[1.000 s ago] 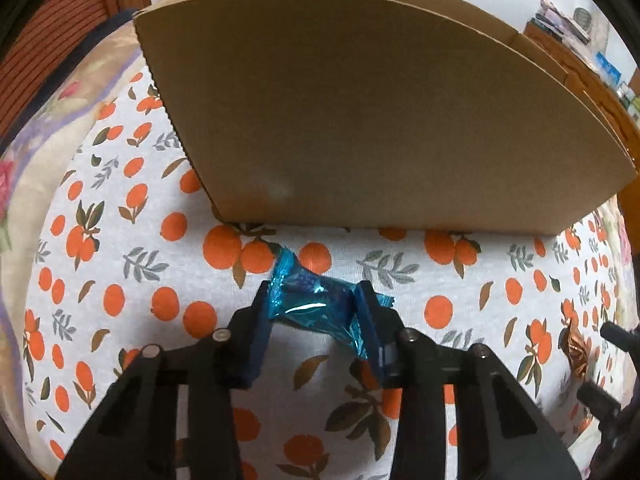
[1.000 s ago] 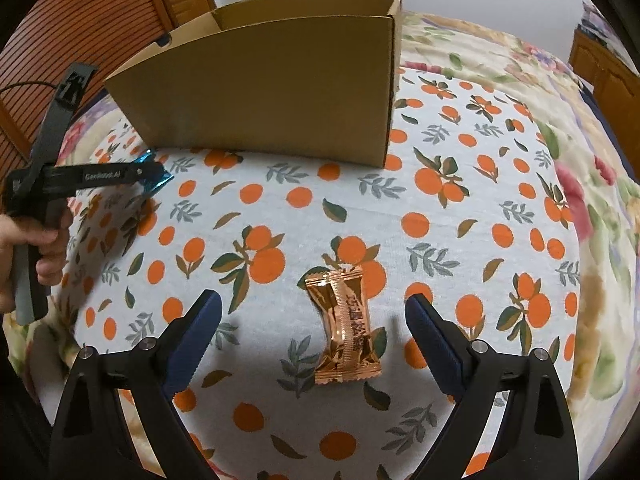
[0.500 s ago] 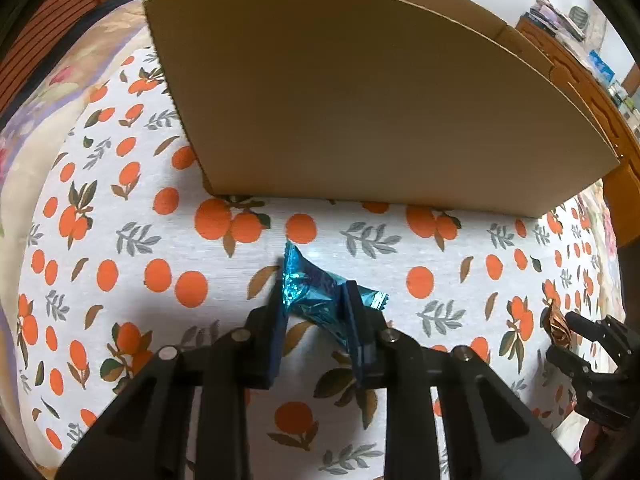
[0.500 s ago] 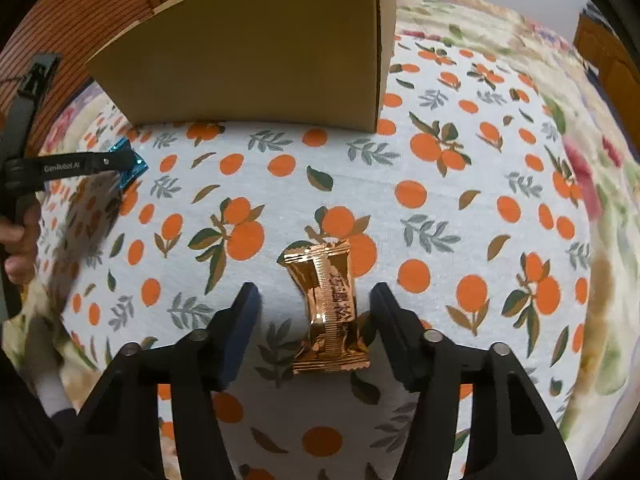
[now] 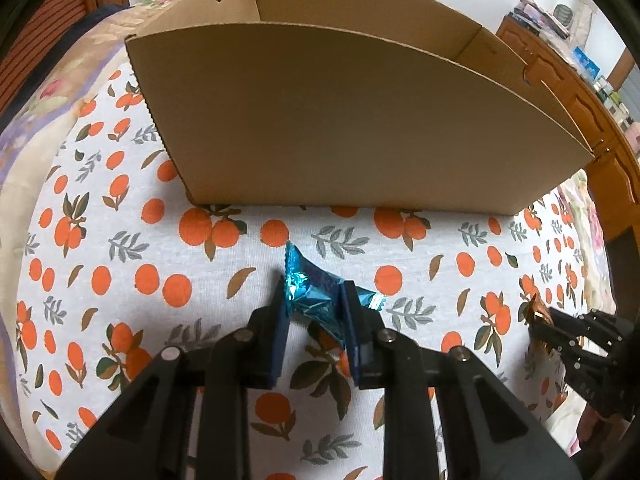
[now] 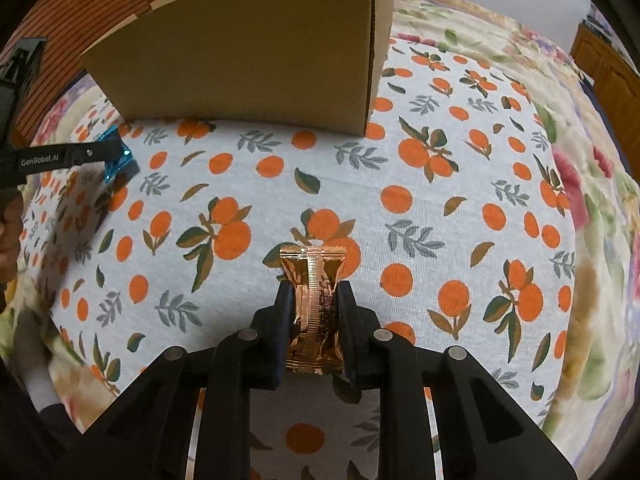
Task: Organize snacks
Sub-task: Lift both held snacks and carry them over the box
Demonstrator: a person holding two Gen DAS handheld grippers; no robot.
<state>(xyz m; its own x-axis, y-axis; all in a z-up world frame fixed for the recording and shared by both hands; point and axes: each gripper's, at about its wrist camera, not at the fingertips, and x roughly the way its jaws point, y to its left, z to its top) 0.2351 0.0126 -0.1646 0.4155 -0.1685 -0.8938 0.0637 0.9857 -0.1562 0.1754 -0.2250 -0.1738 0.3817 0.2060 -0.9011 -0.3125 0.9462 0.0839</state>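
Note:
My left gripper point(image 5: 314, 300) is shut on a shiny blue snack packet point(image 5: 312, 292), crumpled between the jaws and held above the orange-print cloth point(image 5: 120, 280). My right gripper point(image 6: 314, 300) is shut on a copper-gold snack packet point(image 6: 314, 292), pinched at its middle. An open cardboard box point(image 5: 352, 120) stands just beyond both grippers; it also shows in the right wrist view point(image 6: 248, 52). The right gripper with the copper packet point(image 5: 538, 312) shows at the right edge of the left wrist view. The left gripper with the blue packet point(image 6: 116, 156) shows at the left of the right wrist view.
The box's inside is hidden by its near wall. The cloth lies over a flowered bedspread point(image 6: 580, 184). Wooden furniture point(image 5: 592, 112) stands behind the box on the right, and a wooden door point(image 6: 80, 20) at the left.
My right gripper has closed on the copper packet, which lay free between open jaws before. My left gripper has tightened on the blue packet and lifted it off the cloth, so the box rim shows.

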